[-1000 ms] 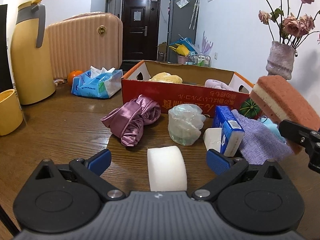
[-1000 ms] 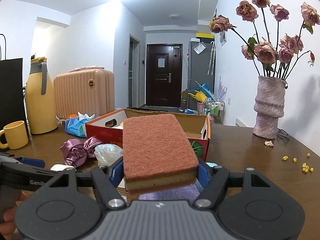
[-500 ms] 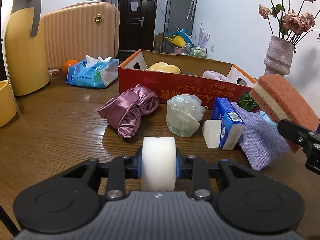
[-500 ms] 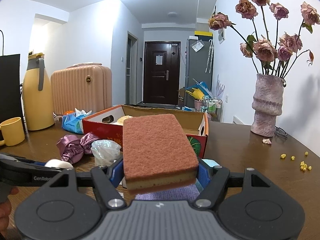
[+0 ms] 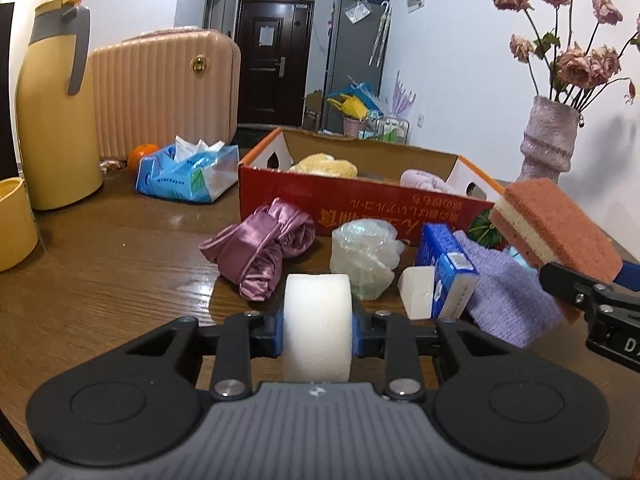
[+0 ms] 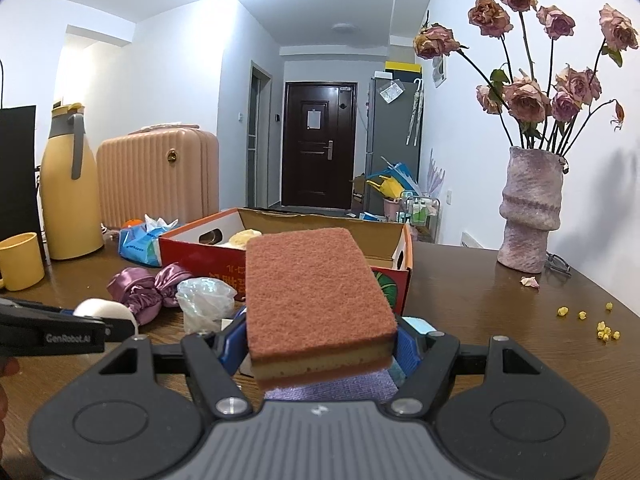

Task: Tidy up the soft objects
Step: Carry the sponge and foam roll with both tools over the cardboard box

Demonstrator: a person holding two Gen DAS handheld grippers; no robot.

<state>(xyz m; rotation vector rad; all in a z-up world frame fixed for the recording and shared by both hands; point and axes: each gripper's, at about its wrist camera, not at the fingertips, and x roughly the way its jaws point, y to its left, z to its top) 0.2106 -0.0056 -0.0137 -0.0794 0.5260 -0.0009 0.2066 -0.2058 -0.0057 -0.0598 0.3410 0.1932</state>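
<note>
My left gripper is shut on a white foam sponge, its blue pads pressing both sides. My right gripper is shut on a terracotta scouring sponge with a yellow middle layer, held above the table; the same scouring sponge shows at the right of the left wrist view. Behind stands an open red cardboard box holding a yellow sponge and a pink cloth. In front of it lie a purple satin bundle, a clear plastic bag, a blue packet and a lilac cloth.
On the wooden table stand a yellow jug, a yellow mug, a blue tissue pack and an orange. A vase of dried roses is at the right, with yellow crumbs near it. A pink suitcase is behind.
My left gripper closed from wide open onto the white foam sponge, which now sits a little higher in the view. The right gripper kept still with its sponge.
</note>
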